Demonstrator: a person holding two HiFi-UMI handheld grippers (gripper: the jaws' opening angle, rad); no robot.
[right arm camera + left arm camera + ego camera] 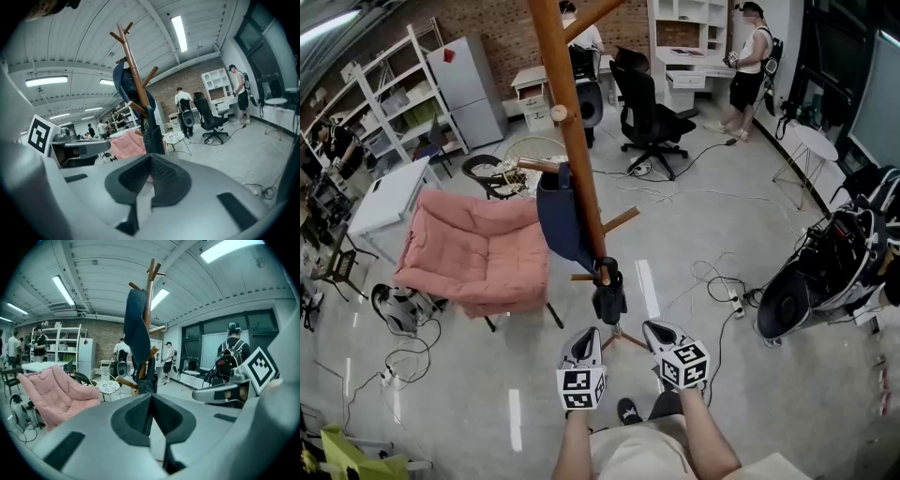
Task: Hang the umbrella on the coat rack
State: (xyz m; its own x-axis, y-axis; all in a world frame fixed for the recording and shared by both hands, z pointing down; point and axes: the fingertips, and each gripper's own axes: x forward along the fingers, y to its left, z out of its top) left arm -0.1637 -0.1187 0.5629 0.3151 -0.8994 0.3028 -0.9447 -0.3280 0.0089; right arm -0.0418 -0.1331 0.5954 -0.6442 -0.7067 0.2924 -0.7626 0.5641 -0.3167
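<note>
A tall wooden coat rack (pixel 572 131) stands just ahead of me. A short dark folded umbrella (pixel 608 295) hangs from one of its low pegs, and a dark blue cloth (pixel 560 220) hangs from a peg above it. My left gripper (pixel 587 337) and right gripper (pixel 660 332) are side by side just short of the umbrella, apart from it. In the left gripper view the jaws (pixel 151 399) are pressed together with nothing between them, and the umbrella (pixel 149 376) is beyond. The right gripper (pixel 151 161) is likewise shut and empty, facing the umbrella (pixel 153 136).
A pink lounge chair (pixel 478 248) sits left of the rack, with a small round table (pixel 502 173) behind it. A black office chair (pixel 652 108) is beyond. Dark bags (pixel 825 272) stand at the right. Cables (pixel 712 281) trail over the floor. People stand at the back.
</note>
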